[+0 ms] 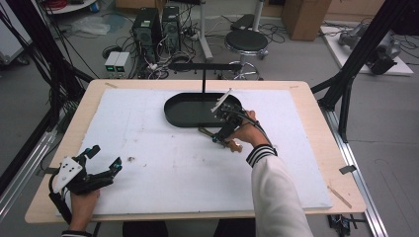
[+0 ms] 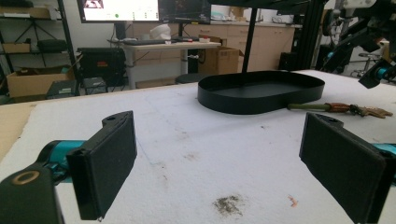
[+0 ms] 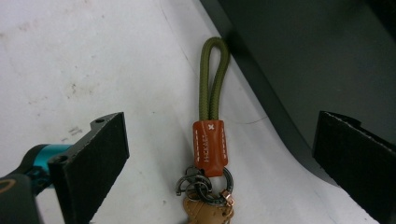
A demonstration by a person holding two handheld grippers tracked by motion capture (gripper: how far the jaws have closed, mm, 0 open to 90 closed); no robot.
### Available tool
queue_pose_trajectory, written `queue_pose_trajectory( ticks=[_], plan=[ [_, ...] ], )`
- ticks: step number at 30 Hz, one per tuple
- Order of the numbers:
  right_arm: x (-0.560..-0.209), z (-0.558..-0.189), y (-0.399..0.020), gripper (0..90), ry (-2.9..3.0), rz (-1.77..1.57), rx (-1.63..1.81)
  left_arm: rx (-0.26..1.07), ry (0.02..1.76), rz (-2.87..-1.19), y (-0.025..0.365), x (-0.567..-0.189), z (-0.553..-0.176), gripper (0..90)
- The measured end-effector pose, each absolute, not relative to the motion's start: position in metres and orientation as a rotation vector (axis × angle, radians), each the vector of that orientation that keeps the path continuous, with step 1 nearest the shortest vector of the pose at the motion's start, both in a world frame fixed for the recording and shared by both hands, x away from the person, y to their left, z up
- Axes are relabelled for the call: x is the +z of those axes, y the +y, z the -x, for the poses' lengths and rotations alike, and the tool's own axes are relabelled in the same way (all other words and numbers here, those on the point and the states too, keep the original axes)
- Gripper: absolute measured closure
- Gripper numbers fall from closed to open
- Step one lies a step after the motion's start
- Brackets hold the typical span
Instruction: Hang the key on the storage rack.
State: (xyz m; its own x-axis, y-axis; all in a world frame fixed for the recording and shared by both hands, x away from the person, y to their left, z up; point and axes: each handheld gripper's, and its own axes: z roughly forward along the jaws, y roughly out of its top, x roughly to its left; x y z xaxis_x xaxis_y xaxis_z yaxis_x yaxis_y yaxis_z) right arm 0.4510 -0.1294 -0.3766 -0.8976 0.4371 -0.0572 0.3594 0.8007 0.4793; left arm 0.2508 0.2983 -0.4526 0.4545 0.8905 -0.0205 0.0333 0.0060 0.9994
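Right gripper (image 1: 221, 132) hangs over the keychain (image 1: 217, 137), jaws spread wide, nothing between them, touching nothing. Its own view looks straight down: olive cord loop (image 3: 214, 77), orange leather tab (image 3: 209, 147) with white stitching, dark metal rings (image 3: 201, 183) below it, a tan piece (image 3: 205, 212) cut off by the bottom edge. Keychain lies flat on the white mat (image 3: 70, 56), cord loop pointing at the wall of the black tray (image 3: 261, 93) and just beside it; whether cord meets tray, cannot tell. One jaw sits over bare mat, the other over the tray's dark floor. High view adds the wider layout: the tray (image 1: 180, 116) sits mid-table at the far side of the mat, a black T-shaped stand (image 1: 203, 74) rising behind it, keychain at its near right edge under the person's right hand. Left gripper (image 1: 104, 160) waits at the near left corner of the table, well apart from all this, jaws also wide apart and empty. Left gripper view looks low across the mat: tray seen side-on, keychain (image 2: 338, 108) lying at its right end, a dark smudge (image 2: 228, 204) on the mat between the jaws.
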Motion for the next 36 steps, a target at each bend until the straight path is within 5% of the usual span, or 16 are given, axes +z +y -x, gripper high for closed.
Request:
queue_pose_trajectory(
  ticks=[13,36],
  plan=[
    [-0.394,-0.457,-0.12,6.2,2.887,-0.61,0.573,0.832,0.883,-1.411,0.298,-0.453,-0.251,11.5],
    [-0.407,-0.464,-0.112,46.1,2.943,-0.632,0.41,0.83,0.884,-1.412,0.299,-0.452,-0.251,11.5]
  ],
)
